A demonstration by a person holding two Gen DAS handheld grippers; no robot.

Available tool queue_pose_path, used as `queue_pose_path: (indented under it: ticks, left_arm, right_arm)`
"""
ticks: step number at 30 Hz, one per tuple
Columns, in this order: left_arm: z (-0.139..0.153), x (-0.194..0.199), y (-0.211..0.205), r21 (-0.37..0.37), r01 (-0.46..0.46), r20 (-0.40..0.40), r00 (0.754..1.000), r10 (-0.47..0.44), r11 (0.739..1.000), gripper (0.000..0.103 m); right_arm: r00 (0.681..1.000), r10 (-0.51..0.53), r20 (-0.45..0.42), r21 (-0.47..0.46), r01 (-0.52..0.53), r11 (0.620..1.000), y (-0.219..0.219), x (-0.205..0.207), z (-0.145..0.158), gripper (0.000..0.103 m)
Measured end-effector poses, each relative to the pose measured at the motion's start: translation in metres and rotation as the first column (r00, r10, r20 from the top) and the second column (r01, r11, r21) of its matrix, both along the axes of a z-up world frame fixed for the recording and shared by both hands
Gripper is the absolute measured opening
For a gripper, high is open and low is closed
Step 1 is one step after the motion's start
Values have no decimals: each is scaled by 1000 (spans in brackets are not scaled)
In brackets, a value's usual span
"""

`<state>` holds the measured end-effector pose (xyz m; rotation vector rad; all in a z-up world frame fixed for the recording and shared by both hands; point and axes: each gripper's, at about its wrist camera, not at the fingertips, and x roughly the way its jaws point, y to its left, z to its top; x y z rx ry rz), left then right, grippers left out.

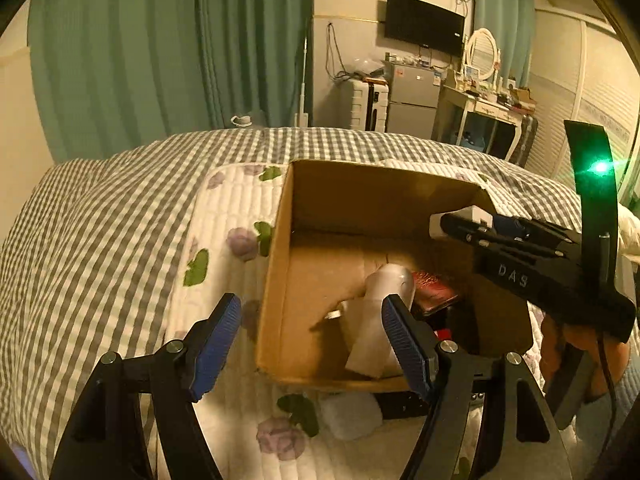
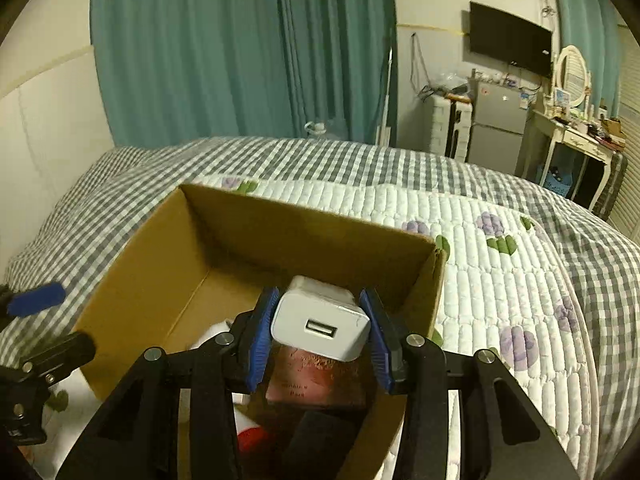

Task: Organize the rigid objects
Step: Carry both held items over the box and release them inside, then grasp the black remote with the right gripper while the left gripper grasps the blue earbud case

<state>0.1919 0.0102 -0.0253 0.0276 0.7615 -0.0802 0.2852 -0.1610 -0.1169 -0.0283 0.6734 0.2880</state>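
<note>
An open cardboard box stands on the bed. My right gripper is shut on a white USB charger and holds it over the box's right half; it also shows in the left wrist view. Inside the box lie a white bottle-like object, a dark red booklet and a black item. My left gripper is open and empty at the box's near left corner.
The box sits on a white quilted floral mat over a grey checked bedspread. A whitish bundle and a black object lie on the mat in front of the box. Green curtains, a fridge and a dresser stand beyond.
</note>
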Motion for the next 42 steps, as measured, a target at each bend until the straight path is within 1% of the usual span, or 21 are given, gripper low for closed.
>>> queue_pose_path:
  ticks: [1, 2, 7, 8, 10, 11, 12, 14, 15, 16, 20, 24, 27, 29, 33, 35, 37, 38, 39, 40, 42]
  left_arm:
    - [1, -3, 2, -1, 1, 2, 1000, -1, 1000, 75]
    - [2, -8, 3, 1, -1, 8, 1000, 1, 1000, 75]
    - [11, -31, 5, 3, -6, 25, 1000, 5, 1000, 75]
    - [12, -37, 4, 5, -5, 23, 1000, 5, 1000, 75]
    - [14, -51, 3, 13, 4, 23, 1000, -4, 1000, 75]
    - [15, -58, 3, 15, 7, 20, 1000, -7, 1000, 79]
    - [15, -66, 4, 14, 5, 16, 1000, -5, 1000, 87]
    - [17, -79, 7, 8, -10, 27, 1000, 10, 1000, 95]
    - [17, -87, 8, 5, -11, 37, 999, 11, 1000, 95]
    - [16, -93, 9, 5, -12, 38, 999, 11, 1000, 95]
    - [6, -110, 11, 5, -16, 23, 1000, 16, 1000, 101]
    - [-14, -117, 14, -4, -34, 0, 999, 34, 999, 102]
    - [-33, -112, 14, -6, -47, -37, 998, 47, 999, 102]
    - [-43, -108, 14, 4, -53, -59, 997, 53, 999, 102]
    - [-57, -101, 14, 11, -51, -81, 995, 52, 999, 102]
    - [-61, -100, 13, 15, -51, -89, 995, 52, 999, 102]
    - [-64, -101, 13, 12, -53, -96, 994, 54, 999, 102]
    - [-65, -101, 14, 9, -55, -99, 994, 56, 998, 102]
    - [-65, -102, 14, 7, -56, -100, 993, 56, 998, 102]
    - [-65, -102, 13, 9, -56, -102, 993, 57, 998, 102]
    - [-64, -103, 12, 17, -56, -100, 993, 58, 998, 102]
  right_arm:
    - [1000, 0, 13, 6, 0, 1000, -1, -3, 2, 61]
    - [999, 1, 32, 12, -1, 1000, -2, -8, 7, 64]
    - [996, -3, 88, 28, 0, 1000, -13, -39, 40, 66]
    - [996, -4, 91, 27, 1, 1000, -16, -47, 47, 69]
    - [996, -6, 93, 8, 5, 1000, -18, -63, 58, 79]
    - [995, -14, 101, -12, 15, 1000, -19, -73, 62, 80]
    - [993, -23, 114, -44, 28, 999, -19, -84, 65, 84]
    - [990, -18, 143, -106, 34, 994, -18, -108, 66, 91]
    - [989, -17, 146, -124, 35, 992, -17, -117, 64, 95]
    - [990, -11, 141, -147, 32, 989, -16, -126, 59, 96]
    - [998, 28, 62, -182, -16, 983, -9, -144, 27, 96]
    - [997, 62, -48, -215, -71, 974, 4, -142, -20, 96]
    - [986, 106, -128, -237, -134, 962, 15, -133, -55, 96]
    - [970, 154, -187, -262, -200, 944, 25, -125, -76, 96]
    - [947, 210, -241, -290, -277, 916, 40, -114, -96, 96]
    - [943, 204, -265, -312, -284, 907, 45, -108, -107, 96]
    - [938, 198, -285, -307, -285, 908, 42, -104, -115, 96]
    - [939, 194, -286, -308, -281, 909, 42, -104, -117, 94]
    - [941, 183, -285, -315, -272, 909, 41, -105, -117, 88]
    - [945, 165, -284, -323, -256, 911, 39, -105, -117, 78]
    - [951, 130, -279, -335, -223, 916, 34, -106, -115, 62]
